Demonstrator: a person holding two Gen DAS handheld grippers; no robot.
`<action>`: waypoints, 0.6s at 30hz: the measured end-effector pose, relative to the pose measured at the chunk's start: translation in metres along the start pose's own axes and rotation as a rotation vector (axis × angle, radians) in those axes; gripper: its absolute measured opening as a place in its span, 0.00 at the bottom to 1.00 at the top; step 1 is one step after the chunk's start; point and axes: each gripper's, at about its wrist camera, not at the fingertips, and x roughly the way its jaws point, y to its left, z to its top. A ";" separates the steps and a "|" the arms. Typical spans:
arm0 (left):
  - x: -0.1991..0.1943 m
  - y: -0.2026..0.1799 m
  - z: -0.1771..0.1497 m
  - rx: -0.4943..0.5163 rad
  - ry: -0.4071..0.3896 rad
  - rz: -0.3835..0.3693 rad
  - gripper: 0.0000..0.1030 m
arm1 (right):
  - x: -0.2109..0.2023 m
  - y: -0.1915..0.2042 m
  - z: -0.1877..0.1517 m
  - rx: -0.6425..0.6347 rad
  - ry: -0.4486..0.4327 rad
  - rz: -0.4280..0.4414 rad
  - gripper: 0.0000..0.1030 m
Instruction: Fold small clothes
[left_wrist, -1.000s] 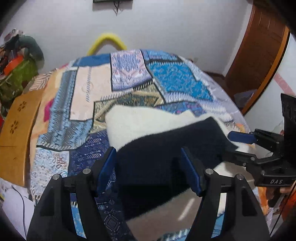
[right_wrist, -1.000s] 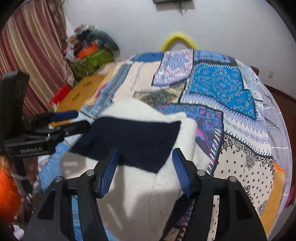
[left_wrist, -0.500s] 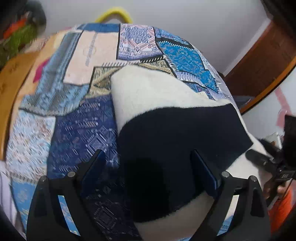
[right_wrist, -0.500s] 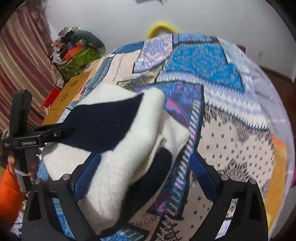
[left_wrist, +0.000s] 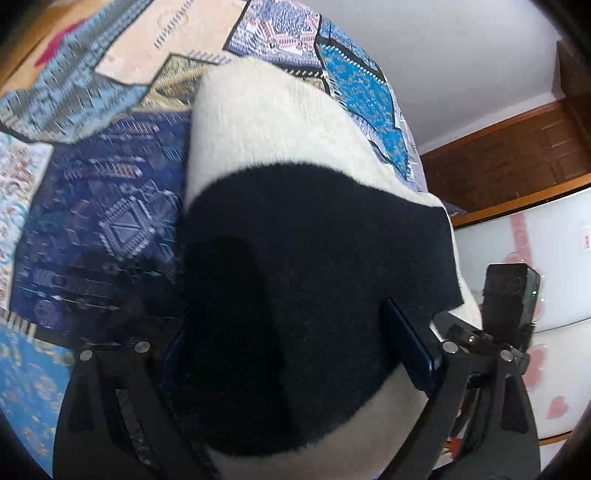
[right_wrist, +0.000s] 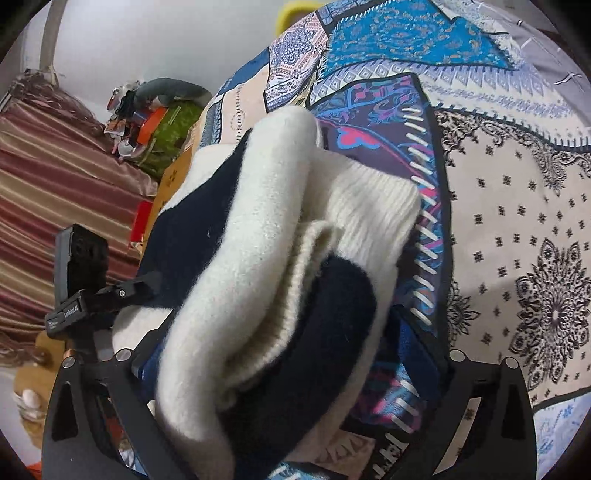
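Folded cream-and-navy knit garment (left_wrist: 280, 206) lying on a patchwork bedspread (left_wrist: 110, 221), seen from both wrist cameras. Left wrist view: the left gripper (left_wrist: 299, 343) has its jaws spread wide, and the navy panel of the garment fills the whole gap between the blue finger pads (left_wrist: 410, 347); the left-hand pad is largely sunk in dark fabric and shadow, so contact on that side is hard to judge, and no pinching of the cloth is visible. The cream part of the garment extends away from the jaws toward the far side of the bed. At the right edge of this view the right gripper (left_wrist: 476, 332) appears just beside the garment's near right corner, partly cut off by the left gripper's own frame. Right wrist view: the right gripper (right_wrist: 280, 362) likewise has its jaws parted, with the stacked layers of the garment (right_wrist: 266, 236) bulging up between them; cream layers sit uppermost, a navy fold lies beneath and to the right, and a ribbed cream cuff or hem projects toward the bedspread (right_wrist: 517, 229). The fabric hides most of both pads. The left gripper (right_wrist: 125, 291) shows at the left, its fingertips against the navy edge of the garment. Behind it are a striped curtain (right_wrist: 62, 192) and a pile of clutter (right_wrist: 155, 110), blurred and not identifiable in detail.
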 end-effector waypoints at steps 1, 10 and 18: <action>0.001 0.000 0.000 -0.004 0.000 -0.003 0.92 | 0.001 0.001 0.000 -0.001 0.002 -0.002 0.99; -0.015 -0.017 0.001 0.058 -0.030 -0.010 0.72 | -0.008 0.010 0.001 -0.042 -0.005 0.017 0.63; -0.047 -0.038 -0.005 0.142 -0.083 -0.013 0.63 | -0.031 0.030 0.002 -0.123 -0.074 -0.013 0.46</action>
